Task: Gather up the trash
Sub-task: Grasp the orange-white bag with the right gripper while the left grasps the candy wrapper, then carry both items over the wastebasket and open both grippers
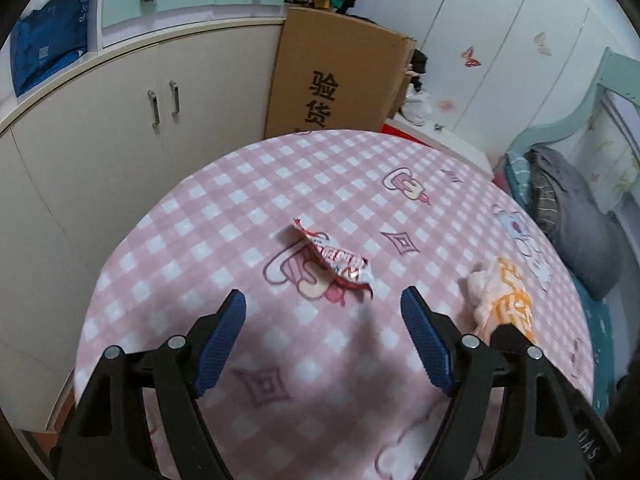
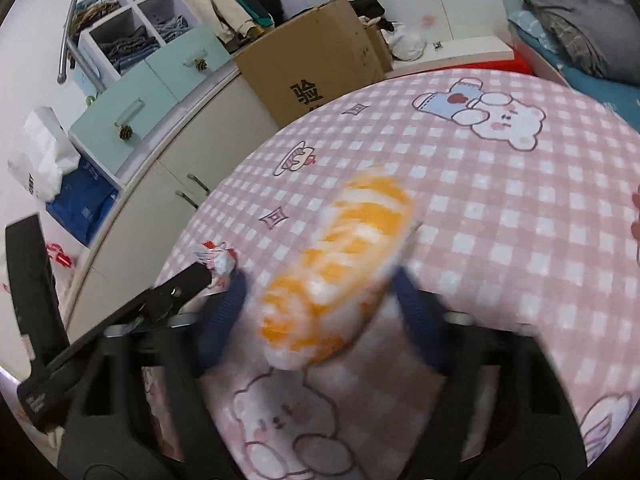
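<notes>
Two pieces of trash lie on the bench [image 1: 168,264], which has a pink check cover.

Red wrapper [image 1: 336,262]: crumpled, near centre of the left wrist view, just beyond the left tool [image 1: 324,302]. Jaws wide apart, nothing between the pads. The tool points down at the wrapper and straddles the line to it, so this looks like a lineup for a pinch; no contact yet.

Orange wrapper [image 2: 340,276]: centre of the right wrist view, blurred, lying between the fingers of the right tool [image 2: 320,276]. Jaws about half open. Whether the pads press on it I cannot tell; the blur hides both contact lines. In the left wrist view the same wrapper sits at lower right, with a black finger of the right tool over its near end.

Judgement: one tool per piece, both pickups worked side by side. Neither piece is collected. No bin or bag for trash is identifiable in either view.
</notes>
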Tool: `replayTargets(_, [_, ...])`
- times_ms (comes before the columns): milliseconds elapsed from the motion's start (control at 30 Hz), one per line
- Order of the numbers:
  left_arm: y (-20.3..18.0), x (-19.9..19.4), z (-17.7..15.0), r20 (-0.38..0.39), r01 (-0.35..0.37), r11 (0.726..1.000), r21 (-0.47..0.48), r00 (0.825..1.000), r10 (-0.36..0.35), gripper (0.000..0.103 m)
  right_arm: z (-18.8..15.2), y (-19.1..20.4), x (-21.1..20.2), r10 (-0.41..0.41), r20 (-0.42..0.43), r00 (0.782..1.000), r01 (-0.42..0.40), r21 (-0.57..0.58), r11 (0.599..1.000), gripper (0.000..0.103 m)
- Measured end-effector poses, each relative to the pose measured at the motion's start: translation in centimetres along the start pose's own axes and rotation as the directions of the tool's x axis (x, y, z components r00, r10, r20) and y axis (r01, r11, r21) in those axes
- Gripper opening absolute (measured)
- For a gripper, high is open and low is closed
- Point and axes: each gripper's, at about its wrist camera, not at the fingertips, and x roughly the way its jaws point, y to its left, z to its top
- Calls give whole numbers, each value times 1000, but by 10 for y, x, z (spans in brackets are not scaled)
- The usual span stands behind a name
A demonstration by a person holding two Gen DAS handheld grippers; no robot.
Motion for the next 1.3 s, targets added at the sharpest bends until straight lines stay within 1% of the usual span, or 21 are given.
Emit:
replayTargets(33, [-1, 3, 2, 7, -6, 1000, -6, 1000, 6, 78, 1, -2, 1, 15, -7, 1000, -15, 1, 1000, 52])
replayTargets(67, [-2, 7, 5, 13, -15, 1000, -9, 1000, 15, 78, 4, -4, 1, 21, -12, 1000, -21, -2, 1000, 48])
replayTargets(133, [-3, 14, 10, 15, -38, 999, -16, 999, 38, 78, 5, -4, -2, 7, 0, 1000, -7, -20, 1000, 45])
replayTargets(200, [-4, 22, 14, -15, -47, 999, -13, 999, 46, 78, 4, -4, -5, 2, 7, 1000, -1, -35, 999, 44])
replayTargets(233, [-6, 23, 15, -11, -57, 998, -2, 998, 57, 74, 3, -4, -6, 1, 10, 1000, -1, -38, 999, 43])
replayTargets(267, [-9, 24, 15, -15, -59, 998, 18, 998, 59, 68, 3, -4, -6, -1, 11, 1000, 2, -43, 999, 43])
replayTargets(300, [-10, 24, 15, -11, -73, 997, 32, 997, 73, 51, 2, -3, -6, -3, 14, 1000, 4, -51, 999, 42])
replayTargets(333, [-11, 24, 15, -11, -71, 996, 46, 997, 72, 30, 2, -2, -6, -1, 22, 1000, 2, -57, 998, 42])
replayTargets(367, [-10, 24, 15, -18, -62, 997, 52, 998, 63, 25, 2, 0, -7, -1, 25, 1000, 3, -64, 998, 42])
replayTargets(433, [-5, 22, 14, -30, -29, 999, 38, 999, 31, 22, 1, 2, -8, 1, 28, 1000, 1, -70, 998, 41])
replayTargets(500, [2, 18, 13, -54, 22, 1000, 20, 998, -21, 21, -2, 8, -9, 5, 30, 1000, -3, -80, 997, 40])
replayTargets(567, [10, 8, 8, -58, 65, 998, 9, 996, -64, 20, -6, 16, -12, 8, 36, 999, -5, -95, 995, 40])
replayTargets(633, [21, -8, 3, -43, 102, 995, 2, 994, -102, 20, -10, 25, -16, 18, 40, 999, -14, -107, 994, 39])
replayTargets(767, [42, -42, -7, -3, 141, 990, -1, 990, -141, 20, -21, 50, -30, 53, 52, 997, -46, -135, 990, 39])
replayTargets(867, [67, -74, -17, 34, 170, 985, -23, 985, -169, 20, -33, 75, -42, 94, 57, 994, -84, -157, 984, 39])
replayTargets(1000, [102, -108, -34, 73, 149, 988, -29, 987, -147, 20, -57, 117, -51, 153, 43, 987, -140, -217, 966, 39])
replayTargets(1133, [149, -134, -55, 88, 105, 992, -67, 991, -99, 20, -86, 164, -46, 217, -4, 976, -210, -270, 940, 39])
replayTargets(1300, [226, -152, -83, 80, 5, 987, -159, 997, 8, 20, -135, 229, -23, 285, -89, 954, -298, -338, 893, 39])
